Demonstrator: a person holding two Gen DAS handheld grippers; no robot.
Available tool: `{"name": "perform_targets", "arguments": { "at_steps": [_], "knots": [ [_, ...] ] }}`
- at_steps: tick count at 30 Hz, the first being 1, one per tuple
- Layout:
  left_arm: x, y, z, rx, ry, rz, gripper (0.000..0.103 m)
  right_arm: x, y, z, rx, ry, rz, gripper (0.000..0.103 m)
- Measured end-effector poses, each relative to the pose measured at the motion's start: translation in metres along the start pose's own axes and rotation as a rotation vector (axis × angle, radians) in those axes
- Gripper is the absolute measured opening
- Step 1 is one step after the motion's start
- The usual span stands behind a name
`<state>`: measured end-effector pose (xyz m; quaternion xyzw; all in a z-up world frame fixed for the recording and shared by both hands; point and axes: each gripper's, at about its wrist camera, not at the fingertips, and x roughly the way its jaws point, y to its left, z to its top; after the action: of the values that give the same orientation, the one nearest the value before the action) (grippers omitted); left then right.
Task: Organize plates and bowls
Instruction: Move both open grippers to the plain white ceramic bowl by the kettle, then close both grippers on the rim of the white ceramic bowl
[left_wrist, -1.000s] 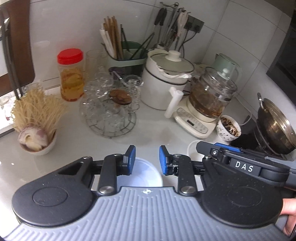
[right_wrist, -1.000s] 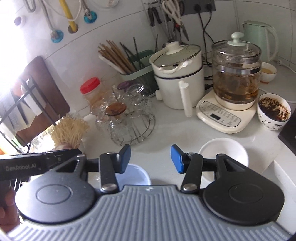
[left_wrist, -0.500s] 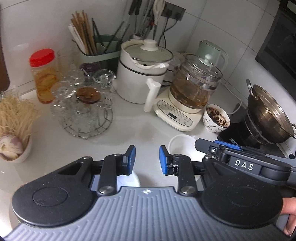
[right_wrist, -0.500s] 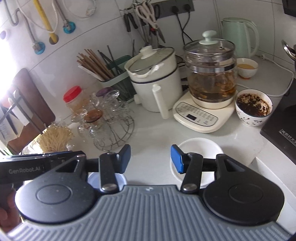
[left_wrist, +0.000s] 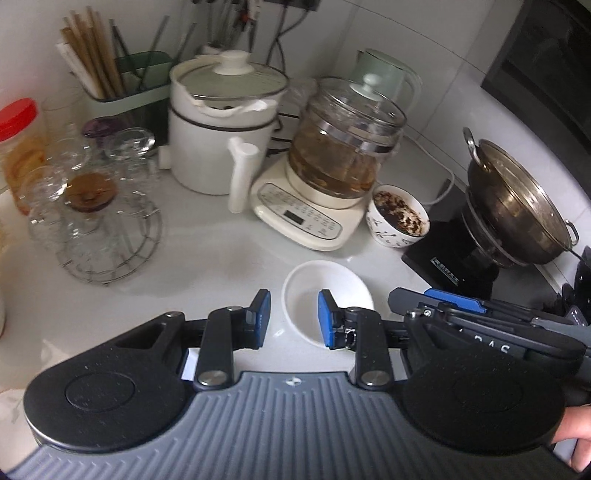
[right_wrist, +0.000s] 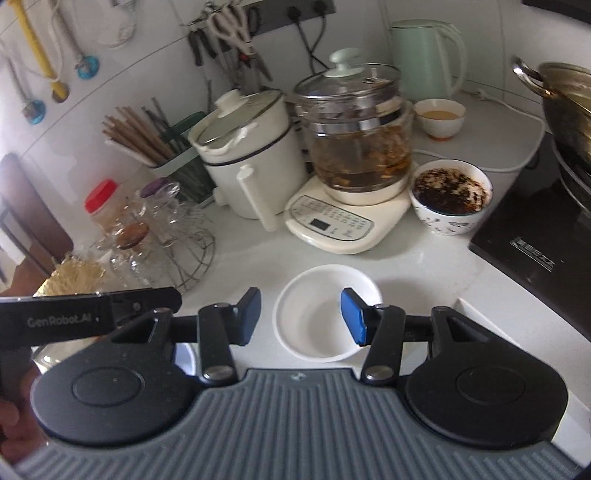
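— Left tongs (left_wrist: 291, 317): spread partway, nothing between the pads, poised above the near-left rim of the white bowl (left_wrist: 334, 288). Right tongs (right_wrist: 301, 317): spread wider, also bare, framing the same bowl from above.

— Touching it?

— Cannot tell; looks like hovering just over it. Bowl upright on the table (left_wrist: 229, 258), in front of the tea maker (left_wrist: 347, 147), empty inside.

— Progress?

— Early, by the look of it. Nothing lifted, no stack in sight. Sliver of a pale blue dish (right_wrist: 184, 356) peeking under the right tongs' left arm, apart from the white bowl.

— Other containers?

— Patterned bowl (right_wrist: 450, 195) full of dark flecked stuff beside the tea maker; small cup (right_wrist: 439, 118) with orange liquid behind; glass kettle with brown brew; lidded white pot (left_wrist: 225, 125).
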<state>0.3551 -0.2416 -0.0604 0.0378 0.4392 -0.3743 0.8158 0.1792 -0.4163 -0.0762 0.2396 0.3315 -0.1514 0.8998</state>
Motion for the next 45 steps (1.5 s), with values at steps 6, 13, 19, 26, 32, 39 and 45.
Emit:
{"name": "perform_targets", "arguments": {
  "at_steps": [6, 13, 19, 26, 32, 39, 45],
  "knots": [
    [0.025, -0.008, 0.008, 0.020, 0.025, -0.020, 0.032, 0.011, -0.020, 0.004, 0.052, 0.006, -0.011, 0.052],
    [0.054, -0.014, 0.021, 0.028, 0.057, -0.020, 0.048, 0.027, -0.041, 0.013, 0.072, 0.011, -0.035, 0.052],
    [0.084, -0.015, 0.028, 0.012, 0.096, -0.001, 0.054, 0.047, -0.065, 0.016, 0.133, 0.062, -0.044, 0.052],
    [0.119, -0.006, 0.023, -0.032, 0.151, 0.004, 0.055, 0.075, -0.081, 0.016, 0.171, 0.121, -0.048, 0.052],
    [0.145, 0.002, 0.014, -0.018, 0.192, 0.049, 0.055, 0.095, -0.096, 0.014, 0.245, 0.177, -0.018, 0.051],
    [0.164, 0.016, 0.009, -0.085, 0.259, 0.008, 0.055, 0.111, -0.103, 0.009, 0.311, 0.230, 0.026, 0.050],
    [0.173, 0.020, 0.006, -0.134, 0.280, -0.020, 0.053, 0.121, -0.102, 0.006, 0.314, 0.259, 0.042, 0.039]
  ]
}}
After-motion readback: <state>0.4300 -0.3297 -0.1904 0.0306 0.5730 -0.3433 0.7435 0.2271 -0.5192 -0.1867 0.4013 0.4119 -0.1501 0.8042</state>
